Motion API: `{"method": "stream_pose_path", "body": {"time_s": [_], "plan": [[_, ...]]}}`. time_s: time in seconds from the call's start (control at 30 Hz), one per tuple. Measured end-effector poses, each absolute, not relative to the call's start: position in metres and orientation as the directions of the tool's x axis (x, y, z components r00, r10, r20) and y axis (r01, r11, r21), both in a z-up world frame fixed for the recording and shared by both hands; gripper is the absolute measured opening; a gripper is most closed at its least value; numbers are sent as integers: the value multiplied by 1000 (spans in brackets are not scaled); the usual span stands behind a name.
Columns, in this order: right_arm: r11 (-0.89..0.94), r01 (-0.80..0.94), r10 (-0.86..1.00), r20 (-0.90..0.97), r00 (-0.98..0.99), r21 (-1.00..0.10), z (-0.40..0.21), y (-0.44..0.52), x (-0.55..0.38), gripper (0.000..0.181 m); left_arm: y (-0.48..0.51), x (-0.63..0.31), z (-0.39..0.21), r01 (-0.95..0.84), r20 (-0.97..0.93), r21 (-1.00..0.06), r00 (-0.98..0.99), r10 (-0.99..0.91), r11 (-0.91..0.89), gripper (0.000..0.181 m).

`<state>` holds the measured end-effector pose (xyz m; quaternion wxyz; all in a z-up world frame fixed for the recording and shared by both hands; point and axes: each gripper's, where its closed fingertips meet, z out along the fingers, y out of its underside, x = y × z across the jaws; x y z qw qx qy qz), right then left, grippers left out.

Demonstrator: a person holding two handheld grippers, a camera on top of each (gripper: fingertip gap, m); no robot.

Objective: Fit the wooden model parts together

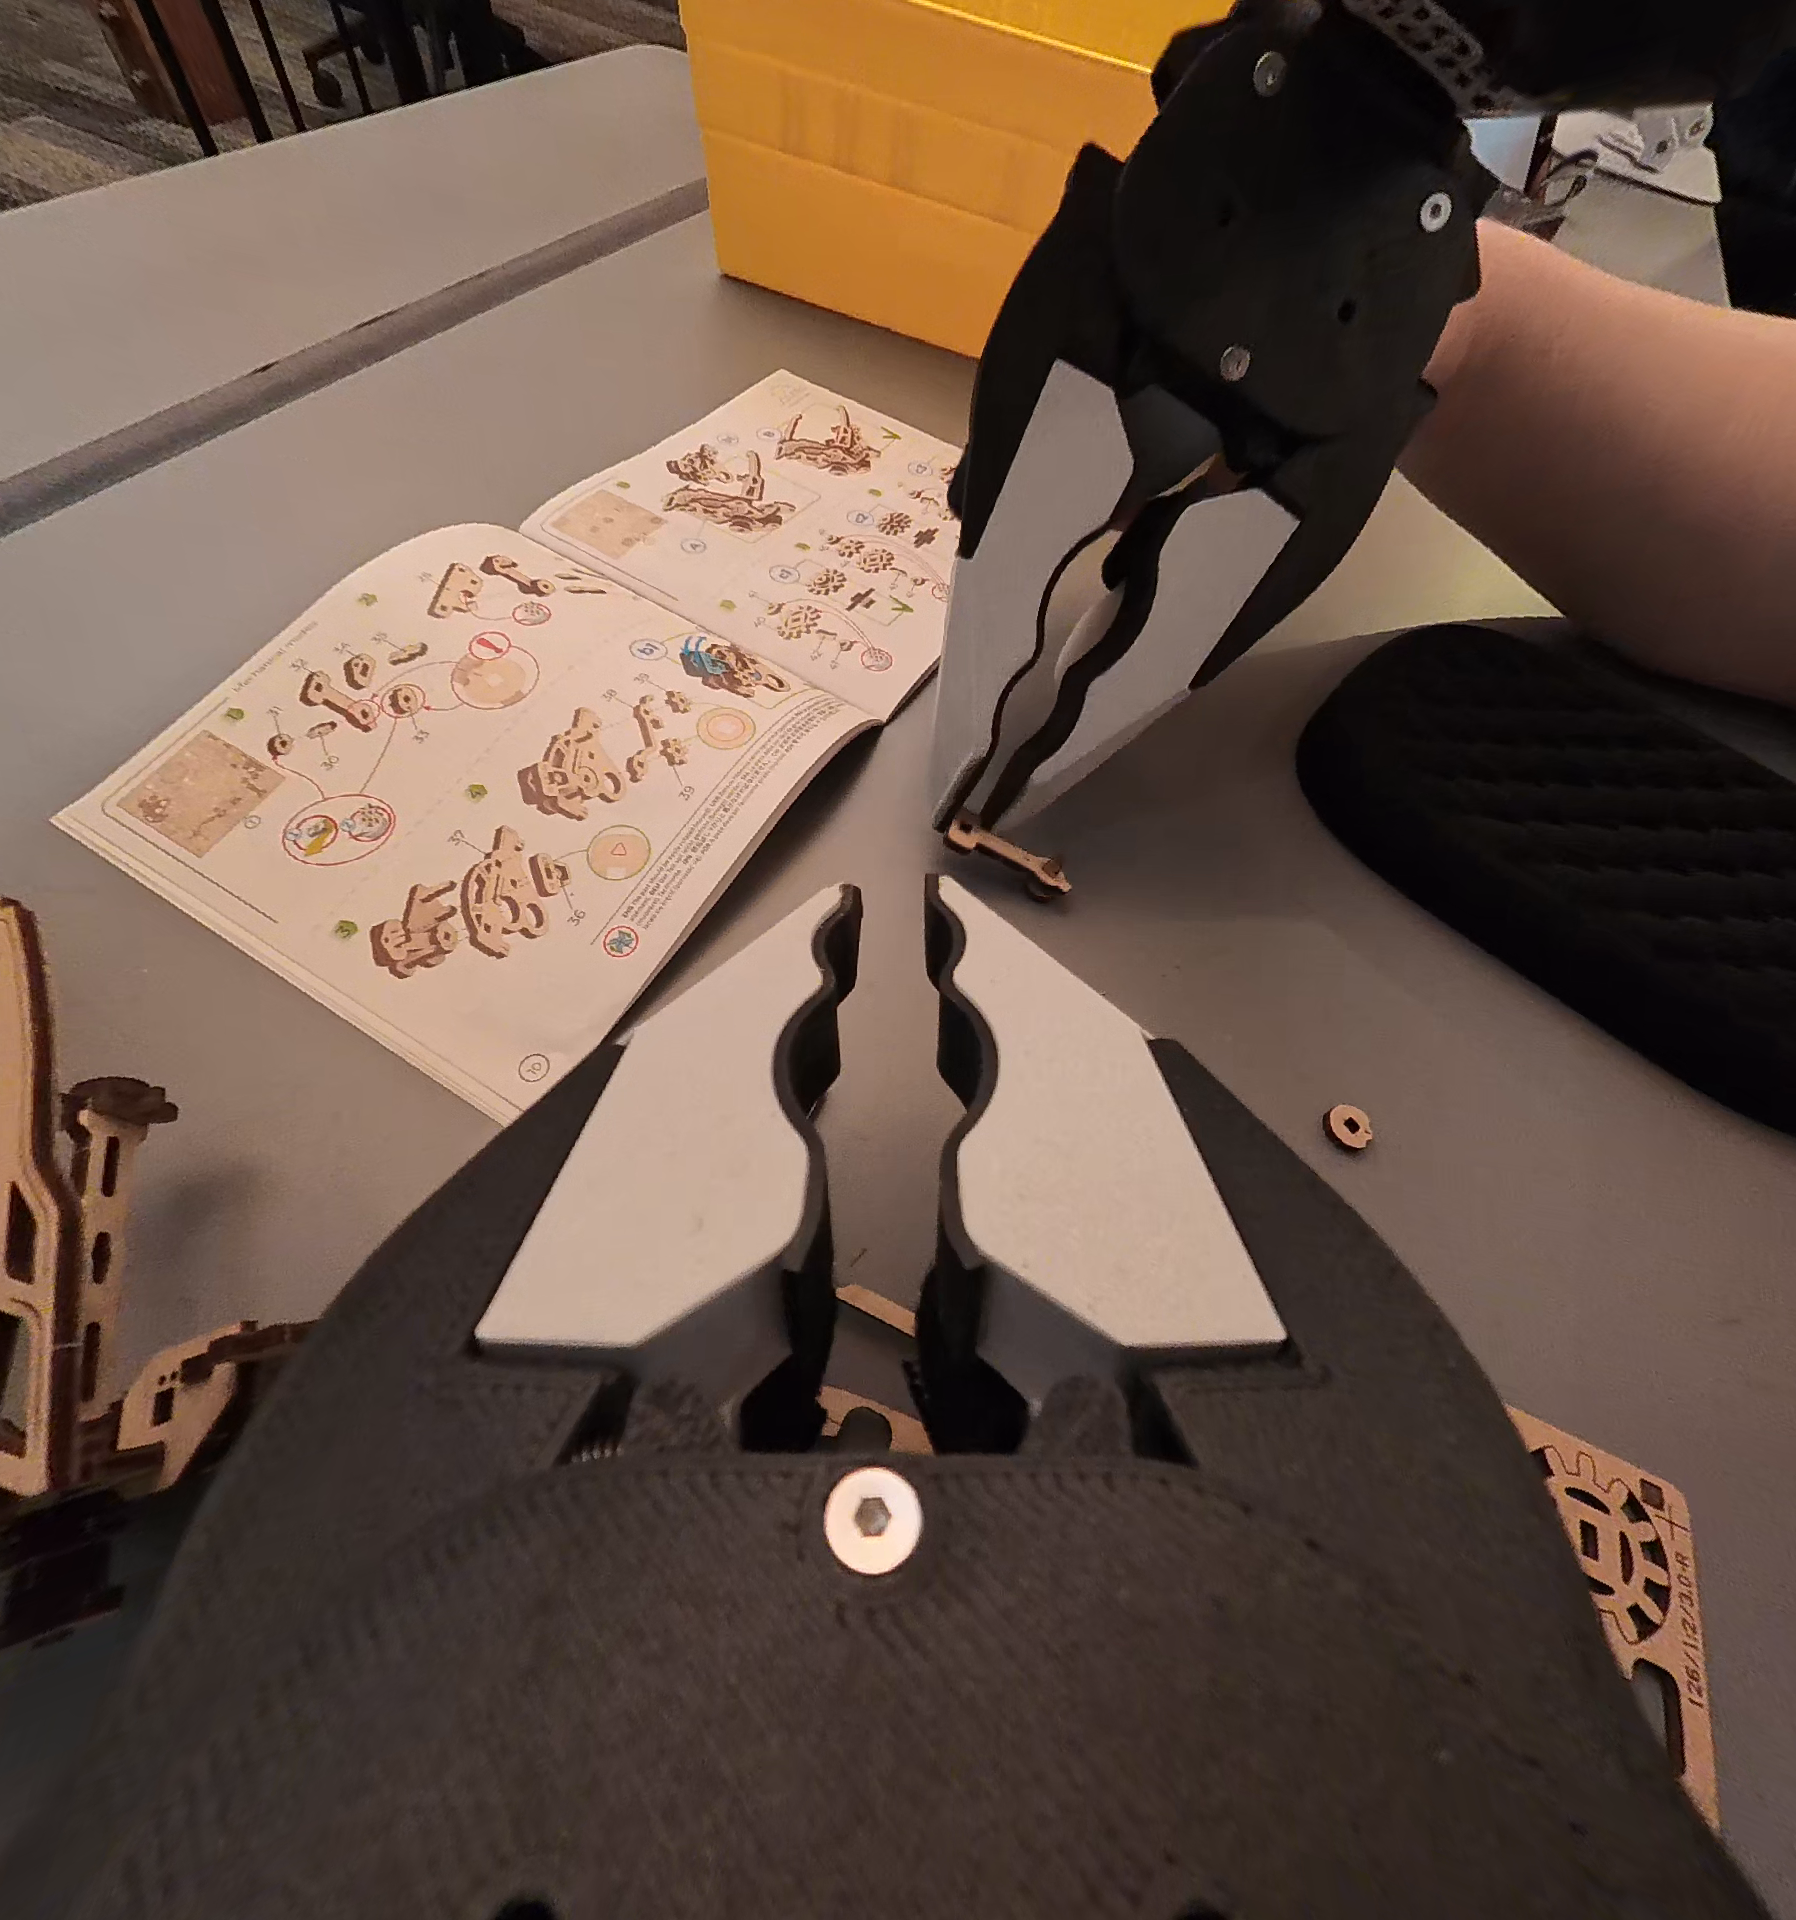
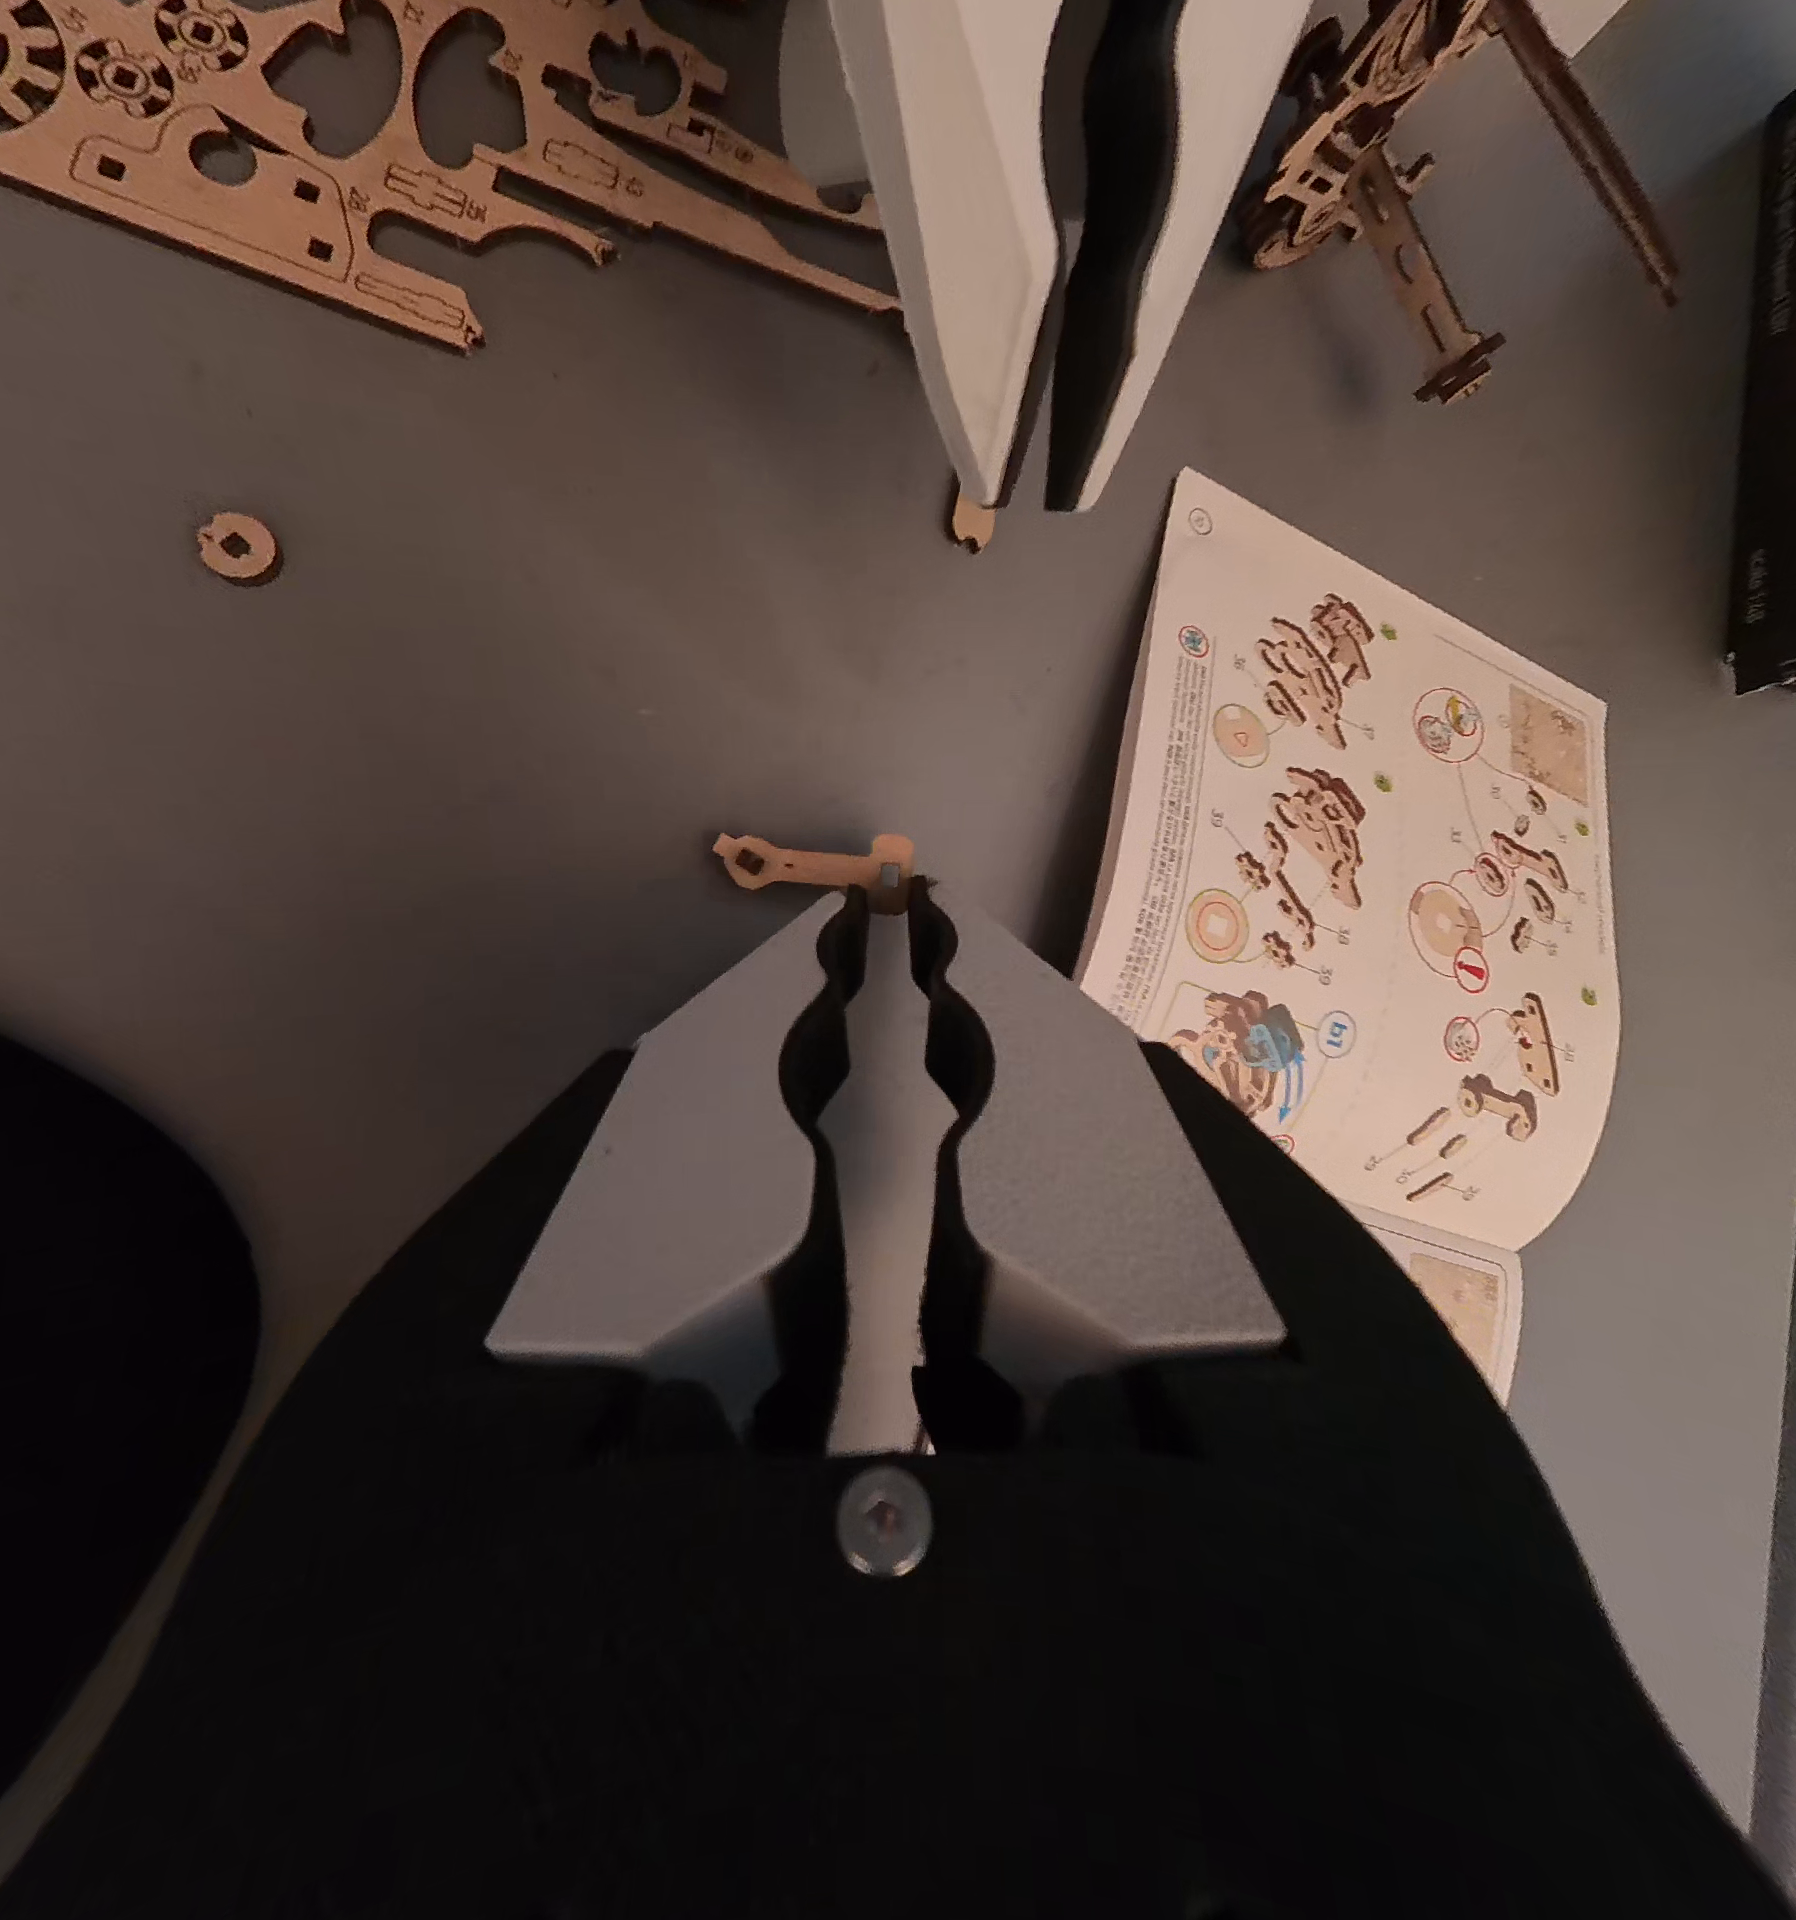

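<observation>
My right gripper [image 2: 886,896] is shut on the round end of a small flat wooden lever [image 2: 806,862], which lies on the grey table [image 2: 458,779]. In the left wrist view the right gripper [image 1: 972,816] points steeply down, with the lever [image 1: 1013,857] sticking out at its tips. My left gripper [image 1: 892,891] hovers just in front of it, jaws a narrow gap apart, with nothing seen between them. In the right wrist view the left gripper [image 2: 1024,497] has a small wooden bit [image 2: 969,525] showing at one fingertip; I cannot tell whether it is held. A small wooden ring [image 1: 1348,1127] lies loose nearby.
An open instruction booklet [image 1: 478,769] lies left of the grippers. A partly built wooden model [image 1: 42,1247] and a cut-out wooden sheet [image 2: 250,156] sit close to me. A yellow box [image 1: 894,156] stands behind, a black pad [image 1: 1600,883] lies on the right under a person's forearm [image 1: 1652,468]. My hands' fingertips stand some 7 cm from each other.
</observation>
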<state>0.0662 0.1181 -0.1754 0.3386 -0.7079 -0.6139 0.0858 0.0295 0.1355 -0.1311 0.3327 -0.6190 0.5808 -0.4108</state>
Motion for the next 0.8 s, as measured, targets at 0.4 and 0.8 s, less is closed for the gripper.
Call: {"method": "stream_pose_path", "body": {"time_s": [0.4, 0.8], "plan": [[15, 899, 887, 422, 190, -437, -176, 120, 66, 7, 136, 30, -132, -450, 120, -887, -8, -993, -104, 9], [20, 907, 873, 450, 189, -420, -176, 122, 67, 8, 137, 30, -134, -456, 119, -884, -5, -993, -103, 10]]}}
